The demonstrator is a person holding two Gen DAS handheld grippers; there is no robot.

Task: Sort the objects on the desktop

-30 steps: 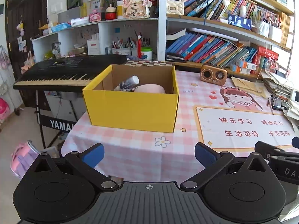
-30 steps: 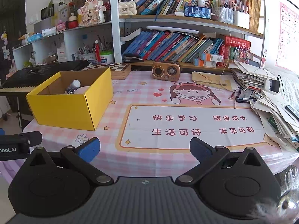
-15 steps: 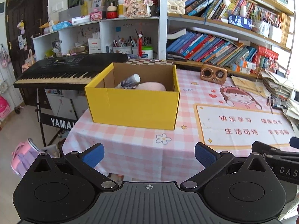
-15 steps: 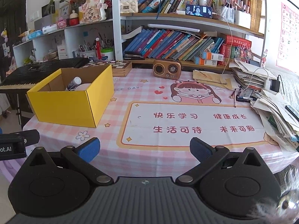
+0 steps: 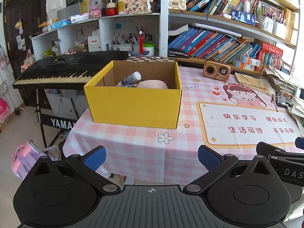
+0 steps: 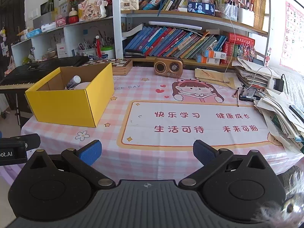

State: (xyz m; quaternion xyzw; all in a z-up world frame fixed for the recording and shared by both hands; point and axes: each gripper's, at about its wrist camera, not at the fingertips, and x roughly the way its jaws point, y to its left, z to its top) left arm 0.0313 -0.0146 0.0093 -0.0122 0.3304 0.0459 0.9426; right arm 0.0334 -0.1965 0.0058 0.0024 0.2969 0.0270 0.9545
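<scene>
Left gripper [image 5: 152, 156] and right gripper [image 6: 146, 152]: jaws spread wide, empty, hovering off near edge of pink checked tablecloth [image 6: 121, 152]. Yellow cardboard box [image 5: 134, 105] at table's left edge, holding white-capped dark bottle [image 5: 131, 78] leaning on pale pink rounded object [image 5: 152, 84].

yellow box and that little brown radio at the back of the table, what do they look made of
Yellow box: looks like corrugated cardboard, with a matte yellow outer face, a raw brown inside and folded flap seams. Brown radio: seems to be wood or a wood-look casing with a smooth, slightly glossy surface; the round speaker grille and dial look metallic, though plastic cannot be ruled out.
</scene>
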